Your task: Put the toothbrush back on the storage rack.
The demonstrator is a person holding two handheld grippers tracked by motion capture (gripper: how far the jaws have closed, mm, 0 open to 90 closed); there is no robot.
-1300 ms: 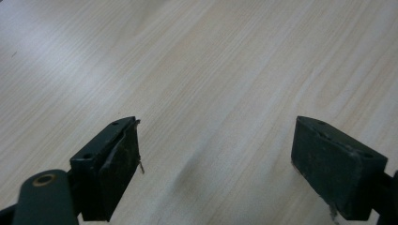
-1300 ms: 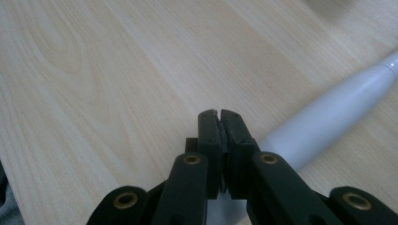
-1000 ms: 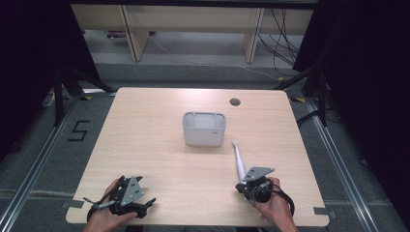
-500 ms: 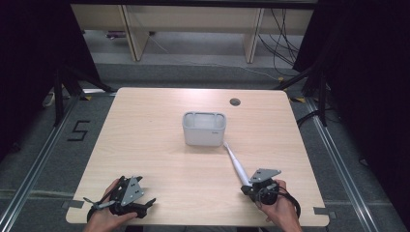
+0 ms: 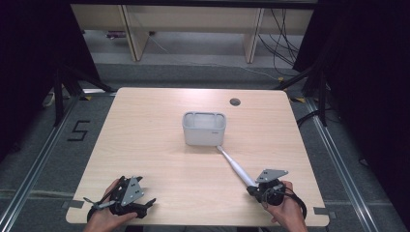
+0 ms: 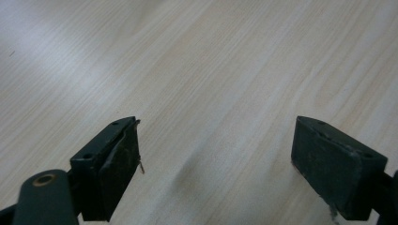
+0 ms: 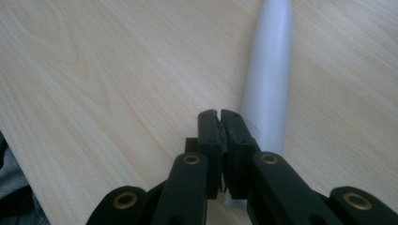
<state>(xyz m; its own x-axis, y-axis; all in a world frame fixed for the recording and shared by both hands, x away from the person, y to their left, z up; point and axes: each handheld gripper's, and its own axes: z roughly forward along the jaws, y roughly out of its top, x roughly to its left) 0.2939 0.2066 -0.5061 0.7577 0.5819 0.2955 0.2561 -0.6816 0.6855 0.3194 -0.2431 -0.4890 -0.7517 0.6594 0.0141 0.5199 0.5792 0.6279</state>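
My right gripper (image 5: 261,186), near the table's (image 5: 154,125) front right corner, has its jaws pressed together on the white rod (image 5: 234,166). The rod's long axis runs from it toward the grey bin (image 5: 204,129) at table centre. My left gripper (image 5: 126,197) rests wide, empty, farther off.

Table layout: container at centre, rod running from it toward the near right corner.

On the table (image 5: 154,121), the container (image 5: 204,128) sits mid-table, a cable hole (image 5: 235,102) behind it to the right. The rod (image 5: 235,166) slants from the container's front right corner to the right gripper (image 5: 254,187); the left gripper (image 5: 145,205) sits at the near left edge, well apart.
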